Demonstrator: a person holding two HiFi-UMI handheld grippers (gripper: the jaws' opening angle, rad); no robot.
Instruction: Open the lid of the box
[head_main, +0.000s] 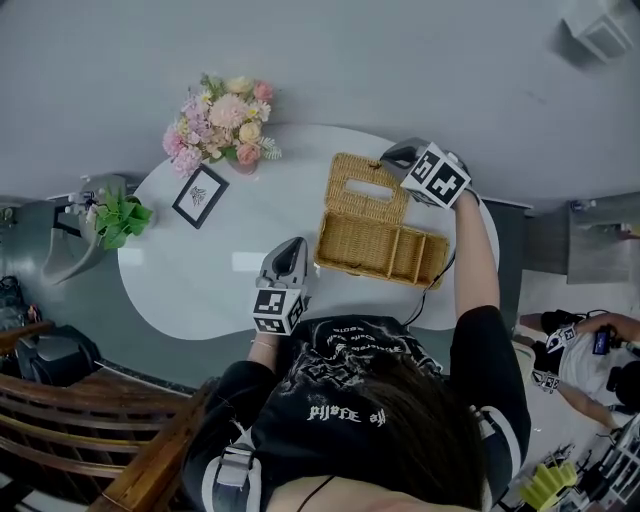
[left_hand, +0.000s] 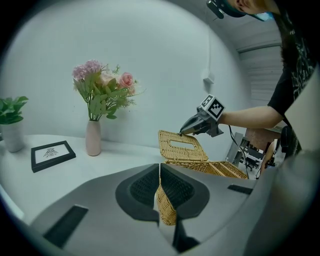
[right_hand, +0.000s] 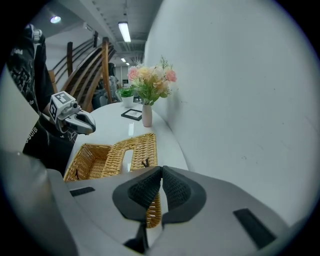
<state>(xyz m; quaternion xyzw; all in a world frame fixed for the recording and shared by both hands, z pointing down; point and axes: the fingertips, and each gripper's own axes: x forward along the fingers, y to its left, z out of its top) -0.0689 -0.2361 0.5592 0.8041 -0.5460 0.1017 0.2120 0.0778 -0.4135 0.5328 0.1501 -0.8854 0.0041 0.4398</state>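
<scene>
I had my left tool (left_hand: 160, 172) pinching the rim of the wicker box (head_main: 370, 262) and my right tool (right_hand: 161, 172) pinching its opened lid (head_main: 375, 209).

Bright, even indoor light; ceiling tubes (right_hand: 124, 31) glow in the right gripper view, soft glare on the white table (head_main: 190, 275), both gripper views bulge with dark vignetted corners

There is one box (head_main: 345, 262), one vase (left_hand: 93, 137), one frame (head_main: 200, 196), one plant (head_main: 120, 217).
</scene>
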